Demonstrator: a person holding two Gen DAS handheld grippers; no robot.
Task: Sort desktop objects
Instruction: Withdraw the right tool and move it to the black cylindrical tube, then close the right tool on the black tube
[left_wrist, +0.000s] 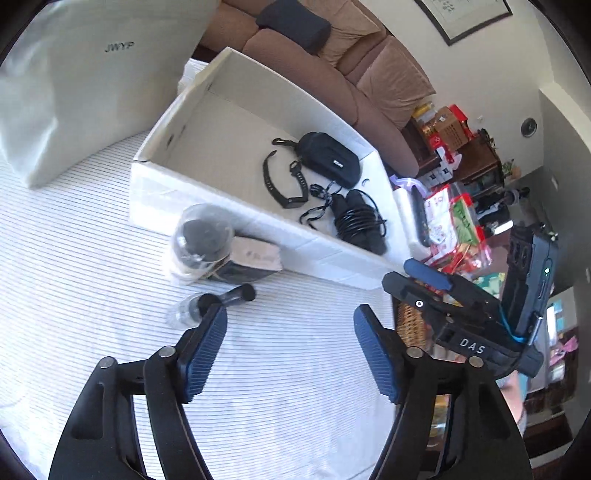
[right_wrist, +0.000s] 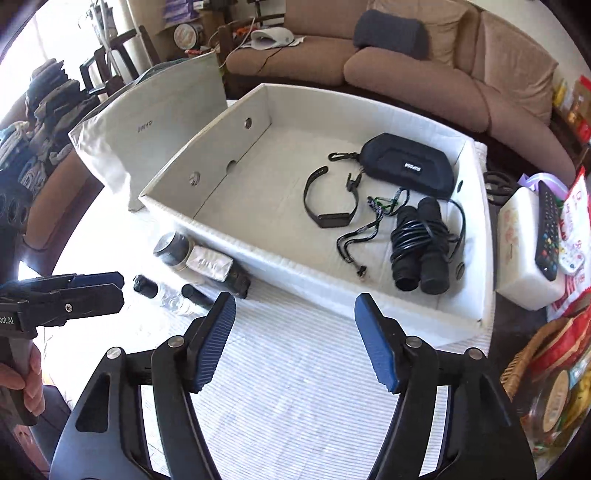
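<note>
The left gripper (left_wrist: 290, 350) hangs over the white ribbed tabletop (left_wrist: 295, 406) with its blue ridged pads spread wide and nothing between them; the right gripper (right_wrist: 295, 339) is spread likewise, empty, tilted steeply down at the same cloth. In the left wrist view the right gripper's black body shows "DAS" in white letters, off to the right of the left claw. In the right wrist view the left tool's side reads "...ooLAI", partly cut off, with a hand (right_wrist: 26, 380) wrapped round its handle at the far left.

Ahead of both claws stands a shallow white cardboard box (right_wrist: 207, 225). Inside it lie a black zip pouch (right_wrist: 410, 166) with a white label too small to read, a black wristband (right_wrist: 332, 218), a patterned lanyard (right_wrist: 364, 236) and black binoculars (right_wrist: 421, 251) wrapped in cable. Outside the box, just ahead and left of the claws, lie a clear-domed packaged black object (left_wrist: 203, 240) and a small clear bottle with a black cap (left_wrist: 207, 302). Further back leans a pale fabric bag (left_wrist: 92, 81) printed "JWYP"
</note>
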